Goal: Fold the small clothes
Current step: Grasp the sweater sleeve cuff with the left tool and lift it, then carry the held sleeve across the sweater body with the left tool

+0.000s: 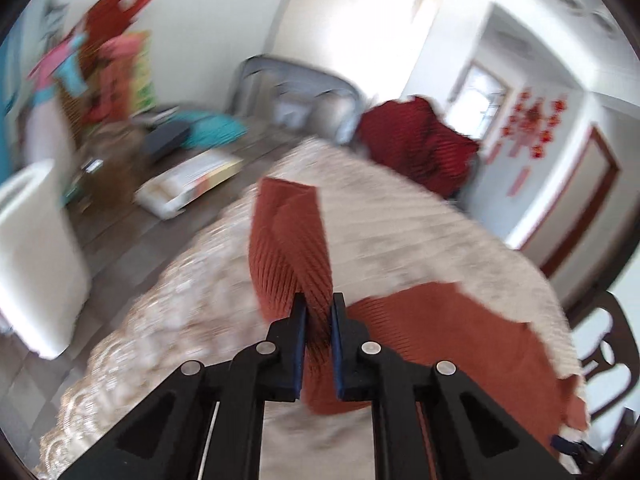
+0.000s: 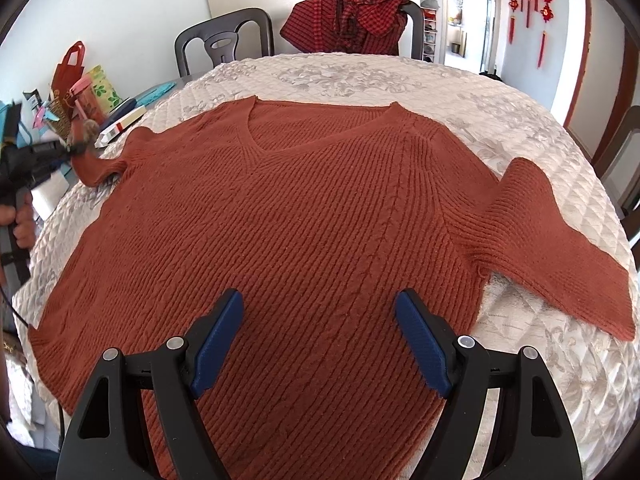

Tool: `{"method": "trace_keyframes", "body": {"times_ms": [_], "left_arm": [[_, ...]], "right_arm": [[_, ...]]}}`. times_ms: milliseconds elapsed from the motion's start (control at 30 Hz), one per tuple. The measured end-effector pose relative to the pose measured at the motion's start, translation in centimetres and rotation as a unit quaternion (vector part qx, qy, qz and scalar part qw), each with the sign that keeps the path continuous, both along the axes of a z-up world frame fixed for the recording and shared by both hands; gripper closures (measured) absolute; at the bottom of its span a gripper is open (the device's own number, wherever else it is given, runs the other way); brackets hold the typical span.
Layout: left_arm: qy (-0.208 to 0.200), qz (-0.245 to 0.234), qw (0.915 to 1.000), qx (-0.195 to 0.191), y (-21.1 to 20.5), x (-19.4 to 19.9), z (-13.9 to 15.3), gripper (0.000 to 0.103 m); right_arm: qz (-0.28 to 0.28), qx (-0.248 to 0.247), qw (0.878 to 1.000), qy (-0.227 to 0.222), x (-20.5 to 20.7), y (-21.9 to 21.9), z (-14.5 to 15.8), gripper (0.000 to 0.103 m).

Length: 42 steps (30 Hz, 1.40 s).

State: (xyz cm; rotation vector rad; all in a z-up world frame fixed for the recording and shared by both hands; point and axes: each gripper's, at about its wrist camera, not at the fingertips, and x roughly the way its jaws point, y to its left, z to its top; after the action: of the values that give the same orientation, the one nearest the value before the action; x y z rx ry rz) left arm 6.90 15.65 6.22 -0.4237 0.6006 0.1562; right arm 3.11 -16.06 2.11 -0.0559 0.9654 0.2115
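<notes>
While the rust-orange ribbed knit sweater [image 2: 304,216] lies almost wholly flat, face up on the quilted cream counter [image 2: 520,380], folding has barely begun. The left hand-held gripper [image 1: 319,316] is clenched on its left sleeve [image 1: 290,248] (soft, chunky ribs), lifted. The right hand-held gripper [image 2: 318,332] hovers released above the hem.

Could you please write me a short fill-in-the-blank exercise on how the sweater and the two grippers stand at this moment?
1. The left gripper is shut on the sweater's ____.
2. The right gripper hangs over the rust sweater with its jaws ____.
3. The sweater's neckline is shaped like the letter ____.
4. A red checked garment is draped over a ____ beyond the table.

Missing words: sleeve; open; V; chair
</notes>
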Motion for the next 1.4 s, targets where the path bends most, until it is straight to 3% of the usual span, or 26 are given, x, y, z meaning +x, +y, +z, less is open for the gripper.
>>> {"method": "trace_keyframes", "body": {"times_ms": [200, 433, 467, 533, 633, 733, 900, 1033, 1233, 1300, 1367, 1400], "left_arm": [[-0.033, -0.118, 0.9924, -0.011, -6.7, 2.8, 2.6, 0.09], [0.038, -0.243, 0.9686, -0.037, -14.4, 6.2, -1.7, 0.089], [0.054, -0.248, 0.9666, -0.035, -15.0, 6.4, -2.4, 0.087], [0.077, -0.253, 0.9636, -0.039, -15.5, 6.4, -3.3, 0.074], [0.063, -0.259, 0.9623, -0.053, -15.0, 5.0, -2.8, 0.062], [0.034, -0.249, 0.9668, -0.044, -13.7, 3.7, -1.6, 0.052], [0.027, -0.188, 0.9817, 0.001, -10.8, 3.5, -1.2, 0.051], [0.052, -0.145, 0.9881, 0.007, -8.1, 4.0, -2.3, 0.051], [0.066, -0.129, 0.9893, 0.015, -6.3, 4.0, -3.6, 0.051], [0.066, -0.132, 0.9889, 0.018, -6.2, 4.1, -3.7, 0.051], [0.063, -0.136, 0.9885, 0.019, -6.4, 4.3, -3.7, 0.051], [0.061, -0.139, 0.9882, 0.019, -6.4, 4.5, -3.6, 0.051]], "right_arm": [[0.002, -0.008, 1.0, -0.006, -0.1, 0.3, -0.2, 0.024], [-0.006, 0.018, 1.0, -0.002, -0.2, -0.4, 0.1, 0.024], [-0.007, 0.024, 1.0, -0.001, -0.2, -0.5, 0.2, 0.024], [-0.01, 0.035, 0.999, 0.0, -0.3, -0.8, 0.4, 0.024], [-0.015, 0.061, 0.998, 0.001, -0.2, -1.3, 0.8, 0.024], [-0.017, 0.098, 0.995, 0.005, 0.4, -1.6, 1.3, 0.024], [-0.007, 0.162, 0.987, 0.007, 2.3, -1.3, 2.0, 0.026], [0.012, 0.152, 0.988, 0.017, 5.9, 0.6, 1.5, 0.048], [0.014, 0.122, 0.991, 0.044, 10.2, 2.7, -0.7, 0.049], [0.02, 0.101, 0.994, 0.04, 10.7, 3.6, -0.7, 0.061], [0.026, 0.083, 0.996, 0.036, 11.1, 4.1, -0.8, 0.092], [0.03, 0.08, 0.996, 0.037, 11.3, 4.3, -0.9, 0.096]]}}
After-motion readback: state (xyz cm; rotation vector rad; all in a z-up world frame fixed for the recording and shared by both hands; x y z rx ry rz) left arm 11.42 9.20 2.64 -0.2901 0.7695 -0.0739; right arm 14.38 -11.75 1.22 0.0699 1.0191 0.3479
